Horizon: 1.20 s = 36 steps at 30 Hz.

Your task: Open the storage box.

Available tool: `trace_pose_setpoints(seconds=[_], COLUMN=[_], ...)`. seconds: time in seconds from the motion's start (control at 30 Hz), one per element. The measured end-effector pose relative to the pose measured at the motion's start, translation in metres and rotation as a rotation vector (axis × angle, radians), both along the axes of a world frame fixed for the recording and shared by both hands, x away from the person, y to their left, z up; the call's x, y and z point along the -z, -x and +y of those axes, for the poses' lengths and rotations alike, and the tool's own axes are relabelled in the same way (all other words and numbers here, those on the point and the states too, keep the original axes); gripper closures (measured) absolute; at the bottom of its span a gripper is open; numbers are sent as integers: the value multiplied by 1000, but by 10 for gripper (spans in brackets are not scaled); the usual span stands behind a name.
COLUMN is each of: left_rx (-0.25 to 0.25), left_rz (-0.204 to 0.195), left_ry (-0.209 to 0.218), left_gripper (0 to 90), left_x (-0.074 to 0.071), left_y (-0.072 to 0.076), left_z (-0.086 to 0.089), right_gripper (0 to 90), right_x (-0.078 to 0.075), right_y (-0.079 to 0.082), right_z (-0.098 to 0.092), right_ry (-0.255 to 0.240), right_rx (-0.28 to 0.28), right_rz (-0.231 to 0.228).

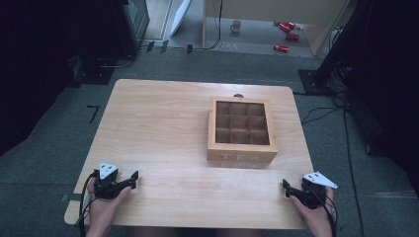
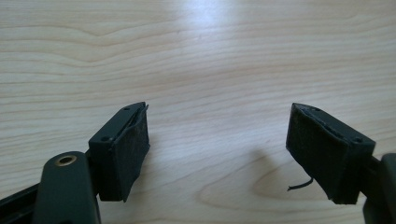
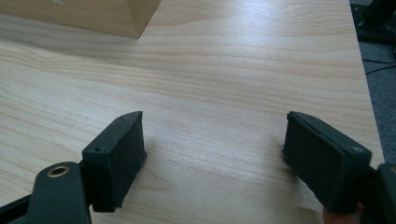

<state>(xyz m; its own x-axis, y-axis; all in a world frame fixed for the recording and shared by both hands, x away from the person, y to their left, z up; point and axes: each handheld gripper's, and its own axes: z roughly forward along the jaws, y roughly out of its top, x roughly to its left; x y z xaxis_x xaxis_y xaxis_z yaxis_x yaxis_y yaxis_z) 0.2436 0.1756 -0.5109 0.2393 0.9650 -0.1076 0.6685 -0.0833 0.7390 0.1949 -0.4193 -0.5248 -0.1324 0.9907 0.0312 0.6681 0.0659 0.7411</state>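
High view: a wooden tea box (image 1: 241,130), glass lid shut over nine compartments, sits right of centre on the table (image 1: 158,128). The left hand-held gripper (image 1: 129,180) and right hand-held gripper (image 1: 286,186) rest nearer the person than the box, forearms cut off below.

Left gripper view: jaws wide apart over bare wood.

Right gripper view: jaws apart; one box corner (image 3: 135,18), cropped, upper left.

One table (image 1: 163,123); one tea box (image 1: 241,157), nine compartments; two claws: left claw (image 1: 132,178), right claw (image 1: 286,187).
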Motion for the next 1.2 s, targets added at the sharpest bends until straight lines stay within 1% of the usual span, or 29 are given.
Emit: trace_pose_setpoints(seconds=[0.07, 0.1, 0.13, 0.3, 0.33, 0.37, 0.4, 0.57, 0.7, 0.87, 0.93, 1.03, 1.17, 1.2], left_rx=[11, 29, 37, 102, 123, 135, 149, 201, 233, 262, 276, 299, 336, 343], left_rz=[-6, -9, -11, -28, -34, -37, -42, -46, -57, -59, -59, -58, -55, -55], left_ry=[-4, -10, -6, 28, 40, 45, 53, 78, 88, 91, 98, 107, 120, 128], left_gripper=[213, 212, 209, 205, 205, 206, 206, 207, 220, 229, 248, 270, 299, 314], left_x=[-2, -3, -4, -9, -10, -11, -11, -14, -19, -22, -22, -22, -18, -18], left_y=[-2, -3, -4, -11, -14, -16, -18, -29, -35, -40, -41, -41, -41, -41], left_z=[-8, -16, -21, -58, -69, -75, -84, -116, -135, -152, -160, -168, -180, -182], right_gripper=[187, 186, 181, 179, 178, 178, 177, 177, 177, 177, 177, 177, 177, 177], right_x=[0, 0, 0, 0, 0, 0, 0, 0, 0, 0, 0, 0, -2, -3], right_y=[-1, -1, -1, -2, -2, -3, -3, -4, -5, -6, -7, -8, -9, -9], right_z=[1, 1, 2, 4, 4, 4, 4, 5, 6, 7, 8, 10, 15, 17], right_ry=[1, 2, 1, 0, 0, 0, -1, -3, -3, -4, -3, -4, 8, 4], right_rx=[-3, -5, -7, -12, -13, -12, -12, -6, -12, -13, -14, -15, -33, -37], right_rz=[1, 3, 4, 5, 5, 4, 5, 5, 4, 5, 5, 5, 3, -2])
